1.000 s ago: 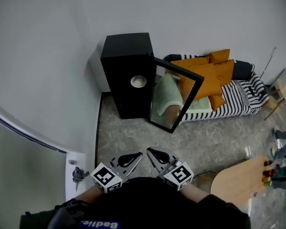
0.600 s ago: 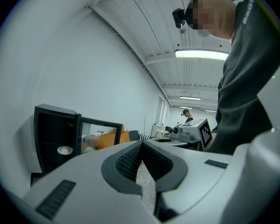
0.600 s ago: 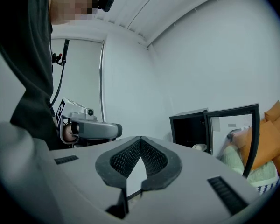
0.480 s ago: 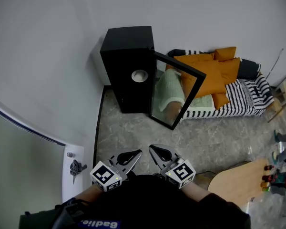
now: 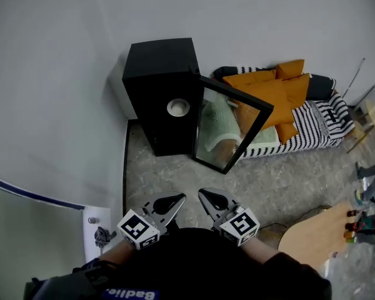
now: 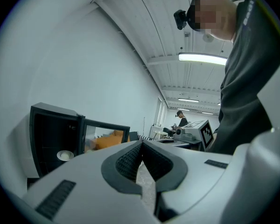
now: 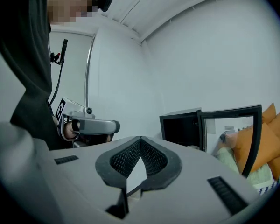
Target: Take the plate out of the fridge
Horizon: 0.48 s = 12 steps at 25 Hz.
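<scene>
The left gripper point(image 5: 172, 202) and right gripper point(image 5: 211, 200) have jaws closed and empty, because the plate point(image 5: 179, 107) is far ahead of them. The fridge point(image 5: 159, 86) stands open, ready.

Premises: a lab hall dressed as a home. Evidence: a high panelled ceiling with strip lights point(image 6: 203, 57) and a person point(image 6: 181, 120) at equipment behind. A black fridge point(image 5: 165, 92) and a striped couch point(image 5: 319, 127) with orange cushions point(image 5: 269, 95) stand on a stone-pattern floor point(image 5: 175, 180).
</scene>
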Available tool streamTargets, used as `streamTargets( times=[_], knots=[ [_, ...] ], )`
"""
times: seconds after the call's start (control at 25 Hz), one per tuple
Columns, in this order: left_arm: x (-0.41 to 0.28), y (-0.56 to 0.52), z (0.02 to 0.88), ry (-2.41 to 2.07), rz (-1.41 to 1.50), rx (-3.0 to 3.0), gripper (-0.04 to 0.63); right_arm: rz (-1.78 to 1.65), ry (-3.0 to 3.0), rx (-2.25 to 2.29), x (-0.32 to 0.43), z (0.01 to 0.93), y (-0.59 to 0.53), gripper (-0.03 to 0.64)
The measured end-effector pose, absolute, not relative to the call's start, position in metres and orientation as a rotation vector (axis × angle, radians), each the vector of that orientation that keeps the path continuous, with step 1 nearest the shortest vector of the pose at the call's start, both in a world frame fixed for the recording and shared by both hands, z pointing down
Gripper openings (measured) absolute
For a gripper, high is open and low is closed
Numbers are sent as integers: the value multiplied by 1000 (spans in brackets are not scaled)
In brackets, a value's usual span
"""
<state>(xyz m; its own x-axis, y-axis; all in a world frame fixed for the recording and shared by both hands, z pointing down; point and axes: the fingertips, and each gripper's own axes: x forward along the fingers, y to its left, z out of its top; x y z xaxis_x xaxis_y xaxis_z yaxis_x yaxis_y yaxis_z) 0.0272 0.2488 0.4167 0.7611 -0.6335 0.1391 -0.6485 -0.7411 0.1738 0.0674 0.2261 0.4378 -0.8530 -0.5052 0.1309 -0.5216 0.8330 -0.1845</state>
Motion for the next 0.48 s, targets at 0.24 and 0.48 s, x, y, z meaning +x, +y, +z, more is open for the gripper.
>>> streamTargets(
  times=[0.24,0.48],
  knots=[
    [-24,174,411,-972,92,2763,8,287,-2845,949,28,445,159,8],
    [-77,116,413,-894,115,2808,8,267,-2798,1024,-27,441,103,8]
  ],
)
